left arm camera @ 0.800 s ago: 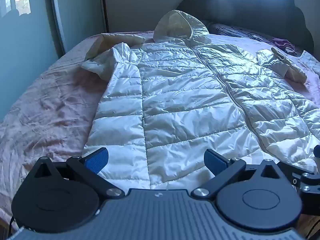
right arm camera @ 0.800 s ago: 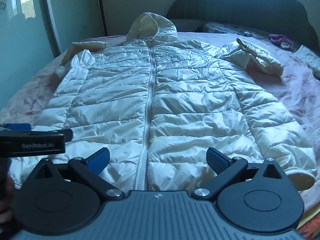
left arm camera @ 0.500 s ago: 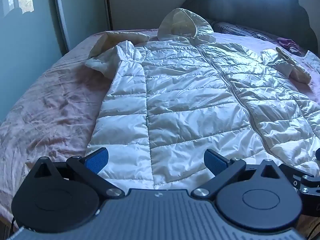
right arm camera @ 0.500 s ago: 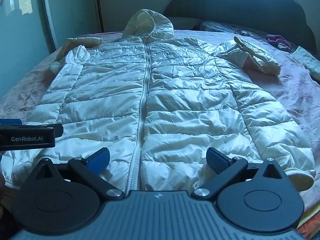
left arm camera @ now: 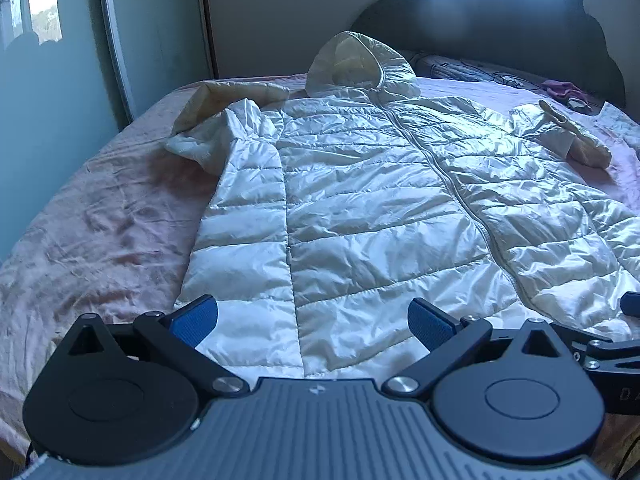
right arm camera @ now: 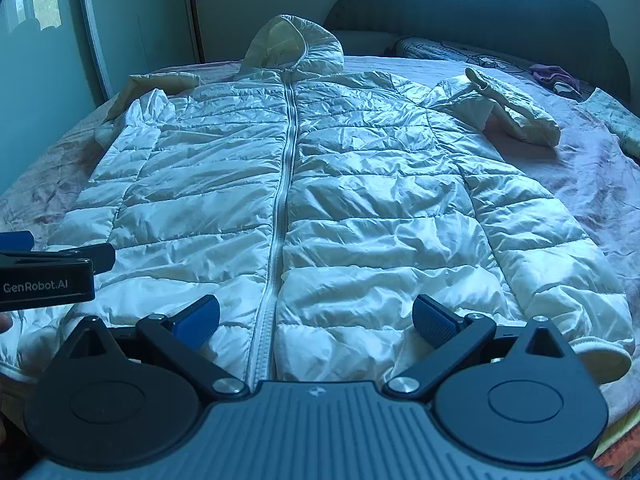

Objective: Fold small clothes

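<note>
A white quilted hooded jacket [left arm camera: 360,208] lies flat, zipped and front up on the pink bed [left arm camera: 100,232], hood toward the headboard. It also shows in the right wrist view [right arm camera: 360,200]. Its sleeves are bent near the shoulders, one [left arm camera: 224,120] at the left and one [right arm camera: 516,108] at the right. My left gripper [left arm camera: 312,320] is open and empty above the hem's left part. My right gripper [right arm camera: 316,320] is open and empty above the hem near the zipper [right arm camera: 286,184]. The left gripper also shows at the left edge of the right wrist view [right arm camera: 56,268].
A dark headboard [left arm camera: 500,40] stands at the far end. A purple cloth [right arm camera: 554,74] and a patterned pillow [right arm camera: 436,50] lie near it. Another pale garment [right arm camera: 616,120] lies at the right bed edge. A wall with a mirror frame [left arm camera: 116,48] runs along the left.
Both grippers have drawn back a little from the jacket and tilted slightly, so more of the hem and room shows. Both stay open; the jacket has not moved.
</note>
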### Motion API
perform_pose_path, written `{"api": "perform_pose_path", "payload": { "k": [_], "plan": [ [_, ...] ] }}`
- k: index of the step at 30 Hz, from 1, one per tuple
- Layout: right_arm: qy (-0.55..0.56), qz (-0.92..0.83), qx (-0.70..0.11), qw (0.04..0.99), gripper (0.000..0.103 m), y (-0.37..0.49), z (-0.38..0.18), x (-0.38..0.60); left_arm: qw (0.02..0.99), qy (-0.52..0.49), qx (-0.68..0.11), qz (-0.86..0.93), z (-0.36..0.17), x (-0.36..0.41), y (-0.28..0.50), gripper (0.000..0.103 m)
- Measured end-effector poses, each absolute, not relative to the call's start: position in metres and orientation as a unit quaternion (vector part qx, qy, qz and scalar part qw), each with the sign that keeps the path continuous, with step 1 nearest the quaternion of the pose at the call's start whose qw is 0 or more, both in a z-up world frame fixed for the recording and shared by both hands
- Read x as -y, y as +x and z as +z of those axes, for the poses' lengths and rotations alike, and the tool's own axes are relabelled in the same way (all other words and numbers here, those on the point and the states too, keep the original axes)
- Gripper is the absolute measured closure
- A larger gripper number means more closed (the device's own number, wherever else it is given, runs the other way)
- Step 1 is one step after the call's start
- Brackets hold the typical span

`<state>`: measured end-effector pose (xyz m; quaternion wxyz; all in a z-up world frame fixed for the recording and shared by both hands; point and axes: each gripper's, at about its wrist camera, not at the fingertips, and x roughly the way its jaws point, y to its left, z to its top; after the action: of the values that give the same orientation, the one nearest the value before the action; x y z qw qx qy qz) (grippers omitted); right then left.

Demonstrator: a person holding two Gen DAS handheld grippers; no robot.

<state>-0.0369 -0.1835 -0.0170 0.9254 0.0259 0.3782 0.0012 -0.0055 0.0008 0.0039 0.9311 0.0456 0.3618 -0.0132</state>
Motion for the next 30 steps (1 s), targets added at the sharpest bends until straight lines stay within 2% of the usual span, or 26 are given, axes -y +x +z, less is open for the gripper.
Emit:
{"api": "perform_pose_path", "payload": {
  "k": [30],
  "plan": [
    [0.028, 0.001, -0.383, 0.923, 0.000, -0.0315, -0.0212, 0.1843, 0.935, 0.046, -0.352, 0.004, 0.0032, -0.0044, -0.0052, 0.000]
  ]
}}
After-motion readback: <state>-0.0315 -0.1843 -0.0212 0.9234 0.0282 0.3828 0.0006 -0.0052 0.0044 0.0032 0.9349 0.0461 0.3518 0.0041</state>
